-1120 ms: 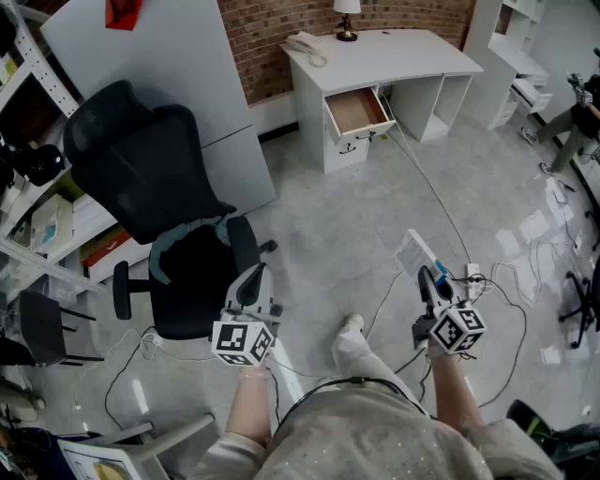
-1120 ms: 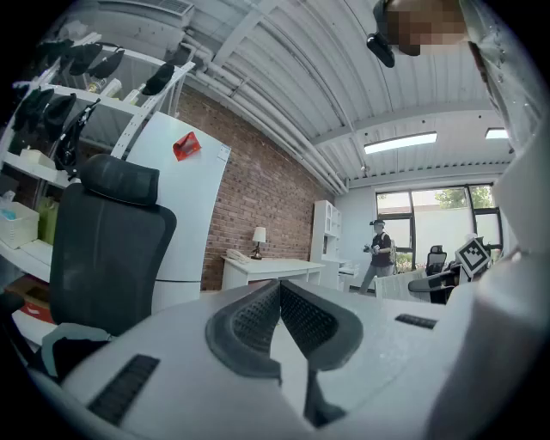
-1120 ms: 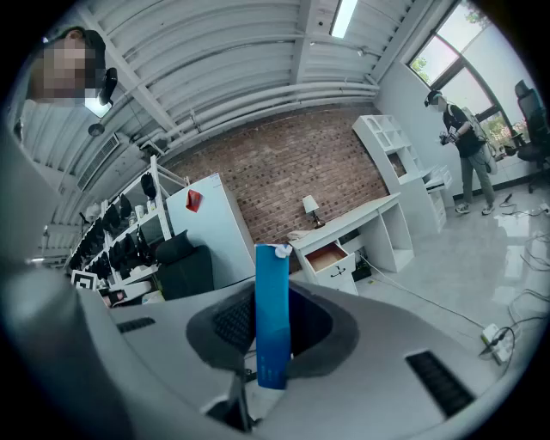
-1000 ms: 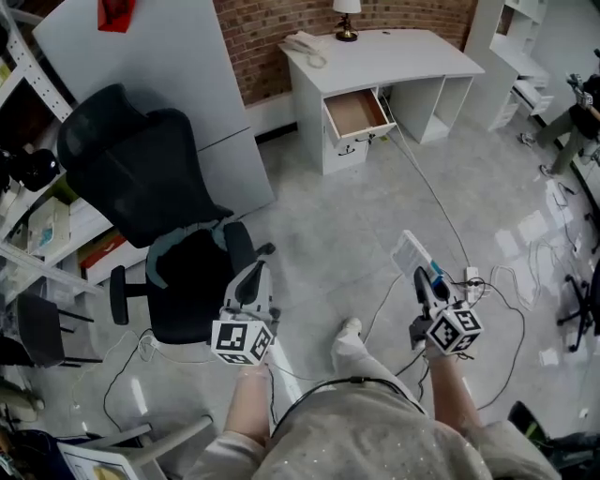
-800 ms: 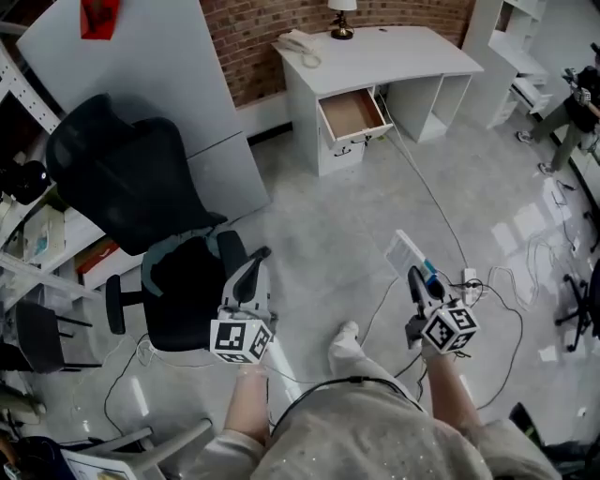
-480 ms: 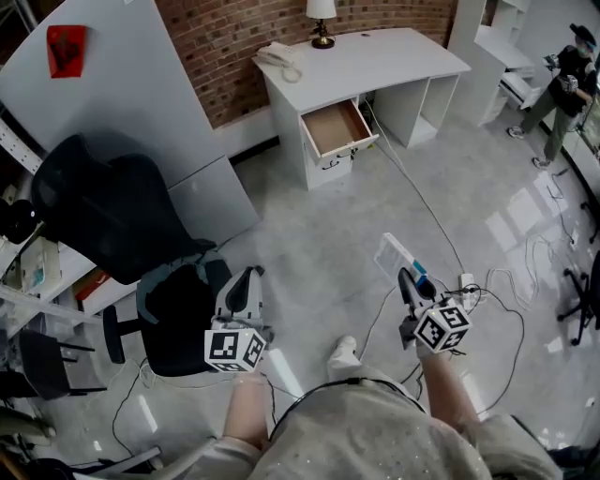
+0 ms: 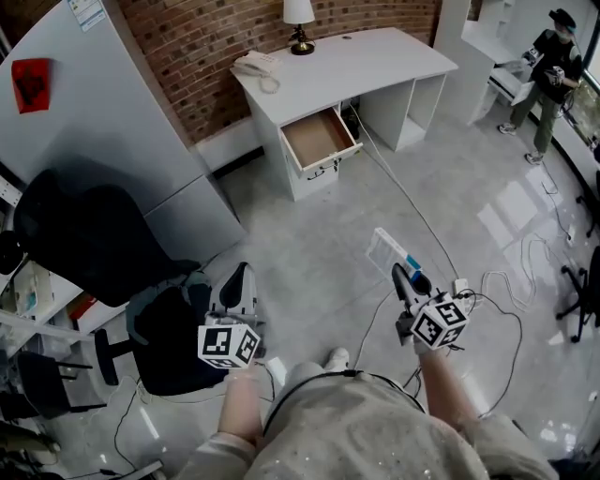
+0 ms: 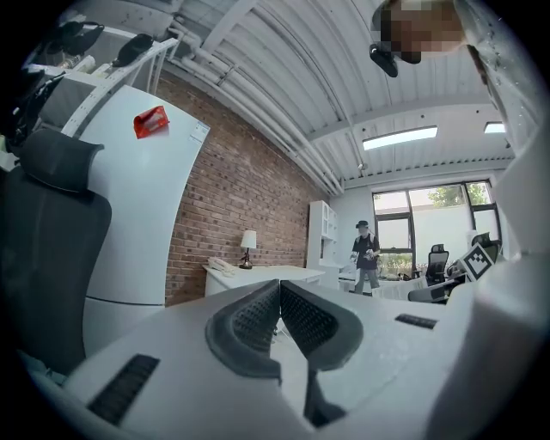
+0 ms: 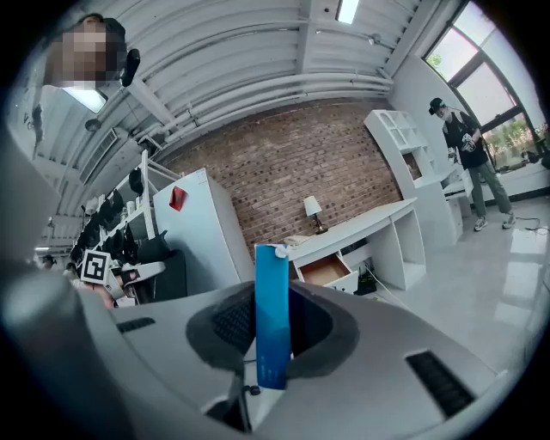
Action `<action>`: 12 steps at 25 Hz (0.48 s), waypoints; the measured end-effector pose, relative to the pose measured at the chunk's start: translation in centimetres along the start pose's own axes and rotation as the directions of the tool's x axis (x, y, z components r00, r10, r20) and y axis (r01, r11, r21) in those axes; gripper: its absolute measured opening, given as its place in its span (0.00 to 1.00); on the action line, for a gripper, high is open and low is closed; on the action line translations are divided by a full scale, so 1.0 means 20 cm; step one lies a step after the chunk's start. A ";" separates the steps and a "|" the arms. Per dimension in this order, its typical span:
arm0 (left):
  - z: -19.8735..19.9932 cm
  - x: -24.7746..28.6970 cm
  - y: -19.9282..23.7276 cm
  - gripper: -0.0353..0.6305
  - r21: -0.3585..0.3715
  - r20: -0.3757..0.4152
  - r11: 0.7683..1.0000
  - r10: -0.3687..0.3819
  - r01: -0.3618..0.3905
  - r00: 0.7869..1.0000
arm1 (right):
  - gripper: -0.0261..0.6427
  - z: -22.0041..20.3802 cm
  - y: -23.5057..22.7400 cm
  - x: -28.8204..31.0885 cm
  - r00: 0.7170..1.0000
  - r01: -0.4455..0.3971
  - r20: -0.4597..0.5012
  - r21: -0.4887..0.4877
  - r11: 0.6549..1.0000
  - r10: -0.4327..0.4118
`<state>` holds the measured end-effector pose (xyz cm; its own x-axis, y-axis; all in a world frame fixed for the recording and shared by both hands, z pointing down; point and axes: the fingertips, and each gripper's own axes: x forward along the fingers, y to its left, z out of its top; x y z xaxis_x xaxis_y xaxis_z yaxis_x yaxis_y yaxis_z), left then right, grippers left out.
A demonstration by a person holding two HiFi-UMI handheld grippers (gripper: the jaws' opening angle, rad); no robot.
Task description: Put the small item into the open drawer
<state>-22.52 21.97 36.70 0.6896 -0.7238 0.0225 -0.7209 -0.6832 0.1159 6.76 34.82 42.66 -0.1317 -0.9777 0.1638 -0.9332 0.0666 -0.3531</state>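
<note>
The white desk [image 7: 366, 66] stands against the brick wall, and its drawer [image 7: 319, 139] is pulled open, showing a bare brown bottom. In the right gripper view the drawer [image 9: 326, 269] lies ahead, well out of reach. My right gripper [image 7: 401, 274] is shut on a flat blue-and-white box [image 7: 389, 251], which stands upright between the pads as a blue box [image 9: 272, 314]. My left gripper [image 7: 238, 279] is held out level over the floor. Its ribbed pads [image 8: 258, 314] meet with nothing between them.
A black office chair [image 7: 94, 244] and a leaning grey panel [image 7: 122, 141] stand on the left. Cables [image 7: 422, 211] and a power strip [image 7: 460, 286] lie on the floor ahead of the right gripper. A lamp [image 7: 298, 14] and telephone [image 7: 251, 64] sit on the desk. A person [image 7: 547, 56] stands far right.
Both grippers have been carried forward across the floor toward the desk, which now lies nearer and lower in the head view. The box stays in the right gripper; the left stays shut.
</note>
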 end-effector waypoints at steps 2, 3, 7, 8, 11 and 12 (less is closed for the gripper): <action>-0.01 0.03 -0.01 0.06 0.004 -0.006 1.000 -0.010 0.010 1.000 | 0.14 -0.01 -0.03 0.01 1.000 0.006 -0.001 0.009 1.000 -0.006; -0.01 0.05 -0.01 0.06 0.005 -0.010 1.000 -0.013 0.013 1.000 | 0.14 -0.01 -0.04 0.01 1.000 0.010 -0.004 0.015 1.000 -0.010; -0.02 0.10 0.00 0.06 0.005 -0.020 1.000 -0.009 0.009 1.000 | 0.14 -0.03 -0.07 0.02 1.000 0.013 -0.019 0.031 0.999 -0.013; -0.02 0.11 0.01 0.06 0.003 -0.020 1.000 -0.006 0.006 1.000 | 0.14 -0.02 -0.08 0.03 1.000 0.012 -0.021 0.032 0.999 -0.012; -0.04 0.17 0.01 0.06 0.004 -0.032 1.000 -0.010 0.010 0.999 | 0.14 -0.01 -0.12 0.09 1.000 0.011 -0.020 0.042 0.999 -0.010; -0.05 0.19 0.02 0.06 0.004 -0.037 1.000 -0.011 0.012 0.999 | 0.14 0.00 -0.13 0.11 1.000 0.009 -0.019 0.047 0.999 -0.008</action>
<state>-20.15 19.06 37.89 0.6999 -0.7119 0.0580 -0.7132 -0.6919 0.1123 8.91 32.45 44.06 -0.1307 -0.9741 0.1844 -0.9178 0.0485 -0.3942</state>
